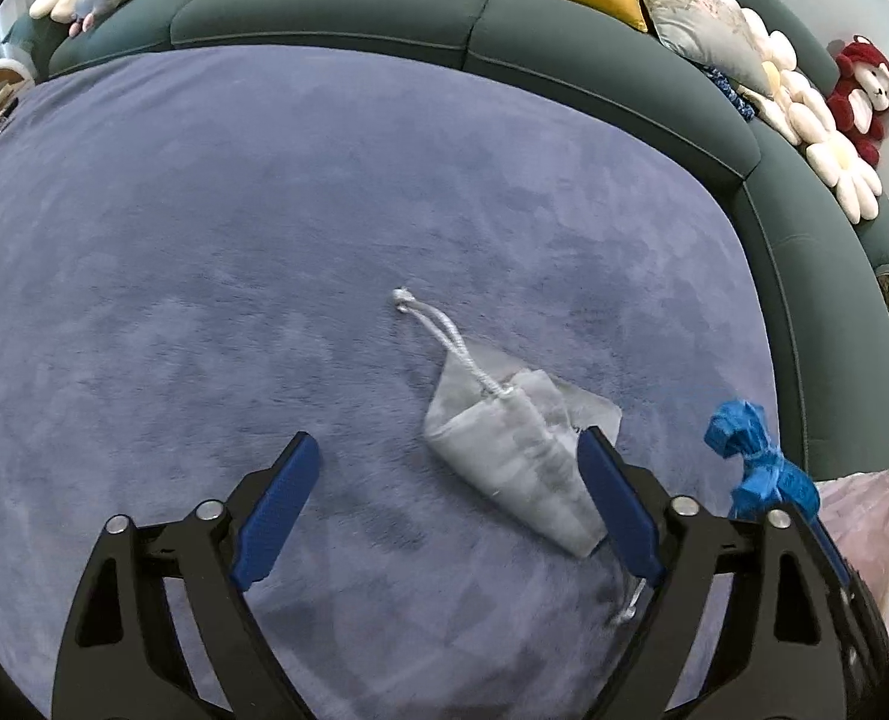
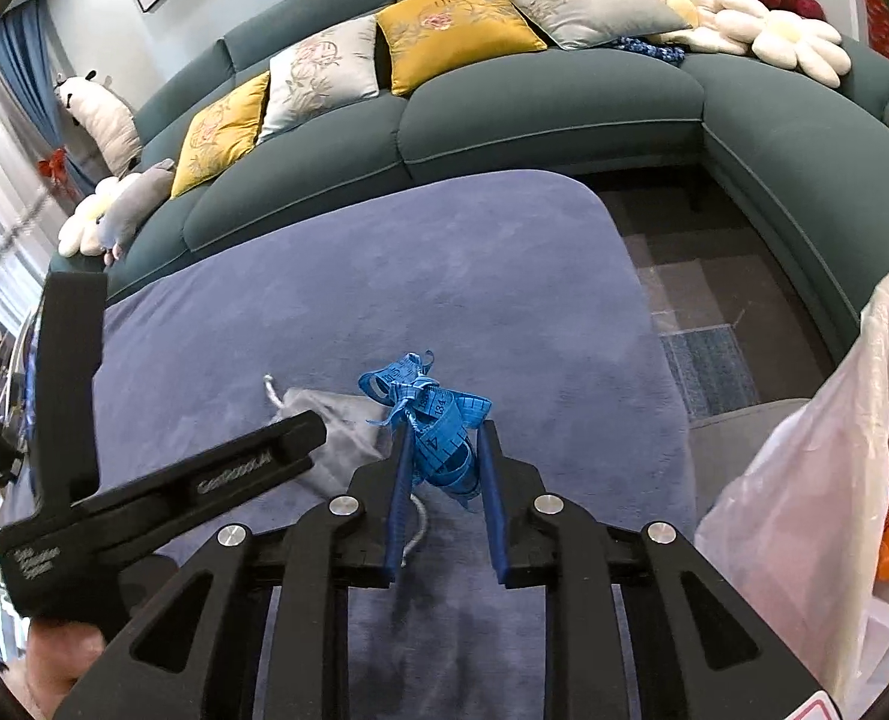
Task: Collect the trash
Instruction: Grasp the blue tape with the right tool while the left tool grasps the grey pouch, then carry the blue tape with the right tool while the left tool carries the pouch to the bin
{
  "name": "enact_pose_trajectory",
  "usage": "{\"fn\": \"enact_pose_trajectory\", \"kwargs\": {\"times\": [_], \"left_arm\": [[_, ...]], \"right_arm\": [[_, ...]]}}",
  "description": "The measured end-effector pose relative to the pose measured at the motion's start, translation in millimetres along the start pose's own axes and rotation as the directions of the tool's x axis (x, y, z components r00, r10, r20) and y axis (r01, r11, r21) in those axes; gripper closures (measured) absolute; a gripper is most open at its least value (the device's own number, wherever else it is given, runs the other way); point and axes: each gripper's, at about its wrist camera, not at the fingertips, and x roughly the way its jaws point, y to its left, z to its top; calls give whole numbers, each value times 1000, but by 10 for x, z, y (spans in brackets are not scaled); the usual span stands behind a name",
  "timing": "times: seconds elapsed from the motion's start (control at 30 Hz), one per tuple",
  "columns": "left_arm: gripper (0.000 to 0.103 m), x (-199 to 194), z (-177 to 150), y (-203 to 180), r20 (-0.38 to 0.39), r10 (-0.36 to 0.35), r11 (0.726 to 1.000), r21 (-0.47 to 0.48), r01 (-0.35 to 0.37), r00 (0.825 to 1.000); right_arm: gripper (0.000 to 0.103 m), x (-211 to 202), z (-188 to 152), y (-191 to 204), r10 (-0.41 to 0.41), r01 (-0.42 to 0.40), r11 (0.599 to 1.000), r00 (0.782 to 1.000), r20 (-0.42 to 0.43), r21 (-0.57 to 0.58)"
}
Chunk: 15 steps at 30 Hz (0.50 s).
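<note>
The big blue rug has lots of open room. A green sofa runs along its far edge and down its right side. In the right wrist view the rug ends at a rounded corner, with dark floor past it.

One grey pouch lies on the rug. It is long, and its string end points away toward the sofa. The left gripper is wide open and holds nothing; its right finger is just beside the pouch.

One blue tape measure is bunched up. The right gripper squeezes it between its two fingers, up off the rug. One white plastic bag stands near on the right.
</note>
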Motion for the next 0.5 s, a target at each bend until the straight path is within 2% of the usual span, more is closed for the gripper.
{"fn": "enact_pose_trajectory", "kwargs": {"times": [0.03,0.1,0.13,0.2,0.23,0.3,0.5], "left_arm": [[24,10,5,-24,11,14,1000,7,-14,1000],[38,19,17,-77,22,20,999,29,-20,1000],[42,21,20,-104,26,25,999,48,-26,999],[62,19,15,-148,27,21,997,72,-23,999],[66,13,9,-169,25,13,996,83,-15,1000],[84,3,3,-195,20,-1,996,91,-1,1000],[89,-167,-55,-251,30,-20,995,96,17,999]], "right_arm": [[83,1,-6,-20,-1,1,1000,1000,-1,2],[83,10,-14,-49,-2,2,1000,1000,-3,5],[83,13,-24,-61,-1,1,1000,1000,-5,7],[83,19,-41,-92,1,0,1000,1000,-8,13],[83,25,-44,-97,2,-2,1000,1000,-10,15],[83,19,-65,-103,5,-5,1000,1000,-12,19],[83,-98,-28,-64,16,-16,1000,1000,3,14]]}}
